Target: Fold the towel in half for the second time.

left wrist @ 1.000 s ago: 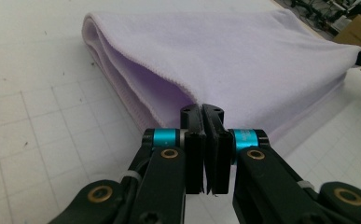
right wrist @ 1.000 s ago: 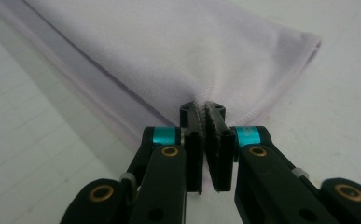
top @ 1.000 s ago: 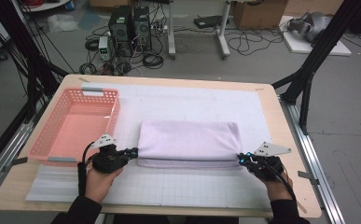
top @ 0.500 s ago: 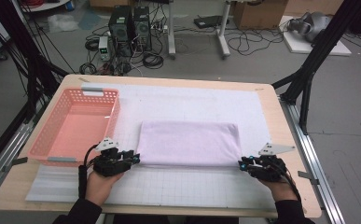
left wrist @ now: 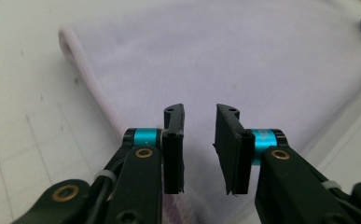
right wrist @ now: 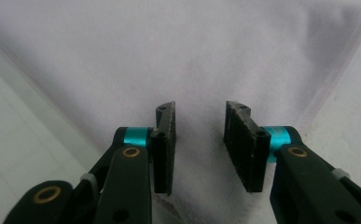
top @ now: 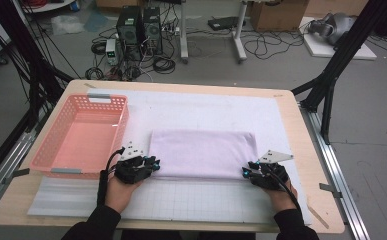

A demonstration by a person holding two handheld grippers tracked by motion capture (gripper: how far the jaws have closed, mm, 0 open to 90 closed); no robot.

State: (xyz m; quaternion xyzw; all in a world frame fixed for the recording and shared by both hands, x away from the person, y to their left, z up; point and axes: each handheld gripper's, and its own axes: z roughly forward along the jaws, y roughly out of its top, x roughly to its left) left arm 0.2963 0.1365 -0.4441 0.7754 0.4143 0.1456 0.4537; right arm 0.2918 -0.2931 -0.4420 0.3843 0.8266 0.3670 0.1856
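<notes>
The folded towel (top: 202, 153) is lying beside the pink basket (top: 81, 135). My left gripper (left wrist: 200, 122) and right gripper (right wrist: 199, 122) are hovering released over the towel's near corners.

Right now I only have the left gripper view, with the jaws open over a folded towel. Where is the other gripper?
Observer: The right gripper is at the near right corner of the towel, opposite the left gripper at the near left corner.
Operator: Are its jaws open too?
Observer: Yes, they stand apart over the cloth with nothing between them.
Operator: Is there anywhere to put the towel?
Observer: A pink basket stands just left of the towel, and it looks empty.
</notes>
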